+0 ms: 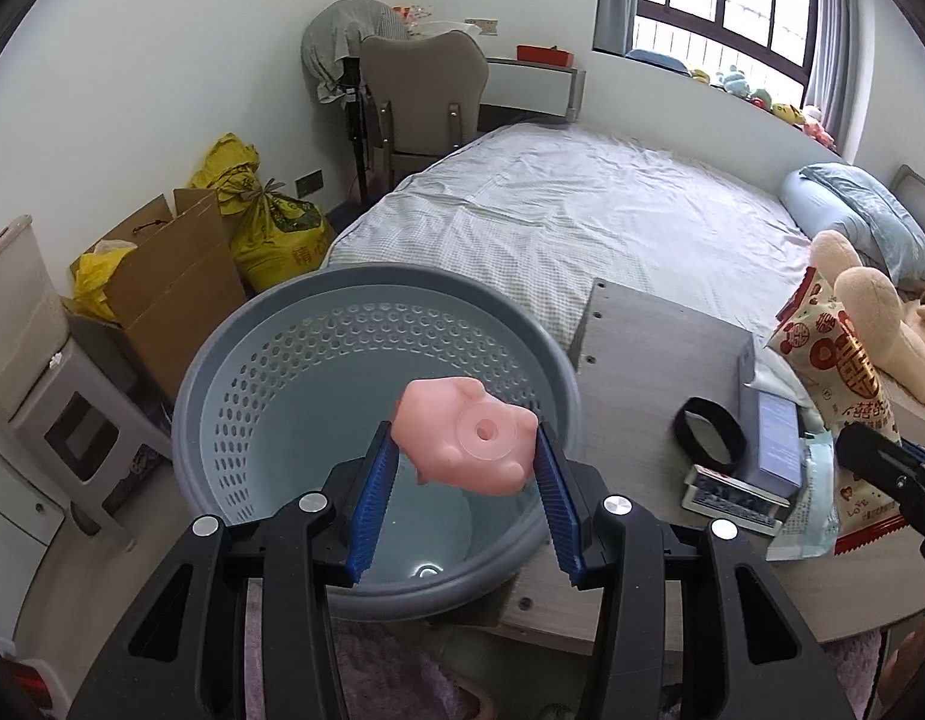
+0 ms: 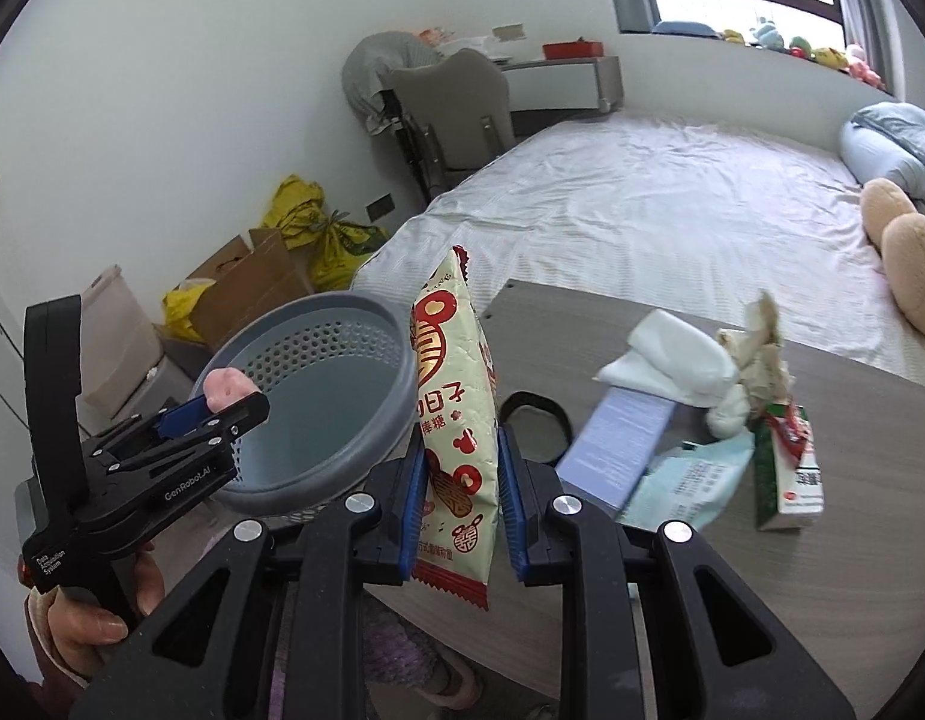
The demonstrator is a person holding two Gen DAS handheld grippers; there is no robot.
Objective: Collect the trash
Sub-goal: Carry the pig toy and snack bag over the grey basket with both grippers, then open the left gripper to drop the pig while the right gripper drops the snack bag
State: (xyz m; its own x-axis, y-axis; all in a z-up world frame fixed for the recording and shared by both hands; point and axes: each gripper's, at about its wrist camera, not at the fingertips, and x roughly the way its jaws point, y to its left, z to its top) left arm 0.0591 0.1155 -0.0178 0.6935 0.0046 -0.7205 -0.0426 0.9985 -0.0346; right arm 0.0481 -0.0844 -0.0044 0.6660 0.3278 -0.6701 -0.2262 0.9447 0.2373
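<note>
My left gripper [image 1: 465, 456] is shut on a pink rubber toy [image 1: 462, 435] and holds it above the open grey perforated bin [image 1: 270, 360]. The toy [image 2: 225, 387] and left gripper [image 2: 216, 411] also show in the right wrist view, over the bin's near rim [image 2: 366, 420]. My right gripper [image 2: 459, 480] is shut on a cream and red snack wrapper [image 2: 456, 396], held upright just right of the bin. The wrapper also shows in the left wrist view [image 1: 834, 372].
The wooden table [image 2: 852, 540] carries a black band [image 2: 537, 426], a pale blue box [image 2: 618, 444], a white cloth [image 2: 672, 366], crumpled paper [image 2: 762, 348], a green carton [image 2: 786, 468] and a teal packet [image 2: 684, 480]. A bed [image 1: 582, 210] lies behind. Cardboard box [image 1: 162, 288] stands left.
</note>
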